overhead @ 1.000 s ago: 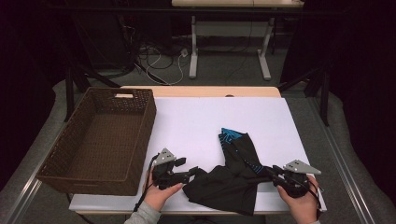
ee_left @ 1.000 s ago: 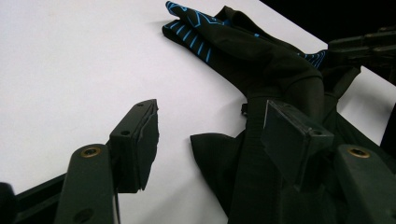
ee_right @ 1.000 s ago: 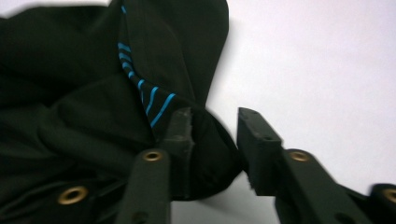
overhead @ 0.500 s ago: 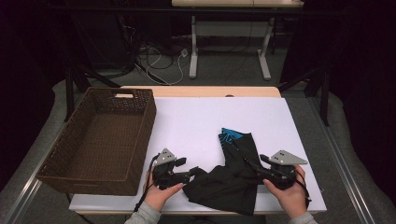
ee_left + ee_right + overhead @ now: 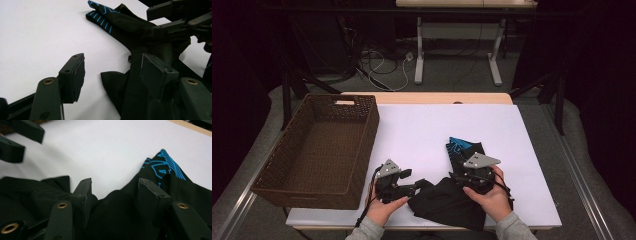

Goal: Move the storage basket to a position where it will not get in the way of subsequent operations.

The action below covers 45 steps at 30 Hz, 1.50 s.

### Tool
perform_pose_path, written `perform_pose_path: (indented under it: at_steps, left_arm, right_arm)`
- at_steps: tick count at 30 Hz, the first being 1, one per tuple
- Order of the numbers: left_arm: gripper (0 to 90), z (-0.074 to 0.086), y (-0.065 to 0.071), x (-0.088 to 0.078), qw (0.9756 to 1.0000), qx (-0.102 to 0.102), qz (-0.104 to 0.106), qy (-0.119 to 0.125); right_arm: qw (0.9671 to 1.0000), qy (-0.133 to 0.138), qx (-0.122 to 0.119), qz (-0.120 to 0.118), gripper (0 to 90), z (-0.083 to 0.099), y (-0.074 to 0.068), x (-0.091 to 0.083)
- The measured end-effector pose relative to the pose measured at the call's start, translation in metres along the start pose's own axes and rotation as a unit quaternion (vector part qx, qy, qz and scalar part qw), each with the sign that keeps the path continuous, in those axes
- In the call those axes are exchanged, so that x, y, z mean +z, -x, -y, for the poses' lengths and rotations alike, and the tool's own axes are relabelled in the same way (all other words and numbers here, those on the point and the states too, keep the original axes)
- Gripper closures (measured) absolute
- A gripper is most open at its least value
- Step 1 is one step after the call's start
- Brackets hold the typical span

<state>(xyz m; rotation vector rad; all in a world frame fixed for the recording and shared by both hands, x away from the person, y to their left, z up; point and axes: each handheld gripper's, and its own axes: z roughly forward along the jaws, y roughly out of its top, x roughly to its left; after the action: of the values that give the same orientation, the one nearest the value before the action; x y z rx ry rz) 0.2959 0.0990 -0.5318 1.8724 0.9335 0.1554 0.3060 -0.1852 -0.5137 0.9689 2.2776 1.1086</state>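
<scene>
Black garment (image 5: 447, 200) lies at six o'clock on the table (image 5: 422, 130), long axis toward one o'clock. My right gripper (image 5: 462, 178), nearer, has just been opening, cloth seemingly loose between. Left gripper (image 5: 417, 188) gapes at its corner.

Black garment (image 5: 447, 202) with blue print lies bunched at the white table's (image 5: 422, 130) near edge, left gripper (image 5: 414, 189) at its left corner, right gripper (image 5: 458, 176) over its middle, brown wicker basket (image 5: 319, 145) at left.
</scene>
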Motion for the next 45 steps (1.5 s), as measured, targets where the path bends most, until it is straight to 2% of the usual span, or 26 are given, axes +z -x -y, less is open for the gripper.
perform_pose_path:
  at_steps: [3, 7, 13, 20, 24, 30, 39, 45]
  left_arm:
    - [36.0, 0.000, 0.000, 0.000, 1.0000, 0.001, 0.003, -0.004]
    - [36.0, 0.001, 0.003, 0.002, 1.0000, -0.004, 0.005, -0.002]
    - [36.0, 0.001, 0.005, 0.003, 1.0000, 0.000, 0.008, -0.005]
    - [37.2, 0.003, 0.014, 0.004, 0.9996, 0.003, 0.024, -0.012]
    - [37.6, 0.006, 0.020, 0.002, 0.9994, -0.004, 0.031, -0.012]
    - [37.7, 0.014, 0.030, -0.005, 0.9987, -0.009, 0.048, -0.017]
    - [37.3, 0.032, 0.052, -0.014, 0.9965, -0.015, 0.079, -0.023]
    - [38.0, 0.045, 0.058, -0.009, 0.9939, -0.028, 0.095, -0.047]
  right_arm:
    - [0.9997, -0.013, -0.011, 0.017, 48.0, 0.004, 0.001, -0.002]
    - [0.9996, -0.009, 0.005, 0.027, 49.7, 0.011, 0.007, -0.011]
    - [0.9991, -0.017, 0.012, 0.036, 52.1, 0.022, 0.012, -0.023]
    - [0.9985, -0.014, 0.024, 0.048, 55.2, 0.033, 0.015, -0.033]
    - [0.9979, -0.017, 0.033, 0.054, 58.0, 0.040, 0.016, -0.036]
    - [0.9979, -0.011, 0.043, 0.047, 68.1, 0.050, 0.016, -0.040]
    - [0.9979, -0.008, 0.046, 0.045, 70.1, 0.052, 0.013, -0.039]
    - [0.9978, -0.007, 0.048, 0.045, 70.3, 0.053, 0.013, -0.039]
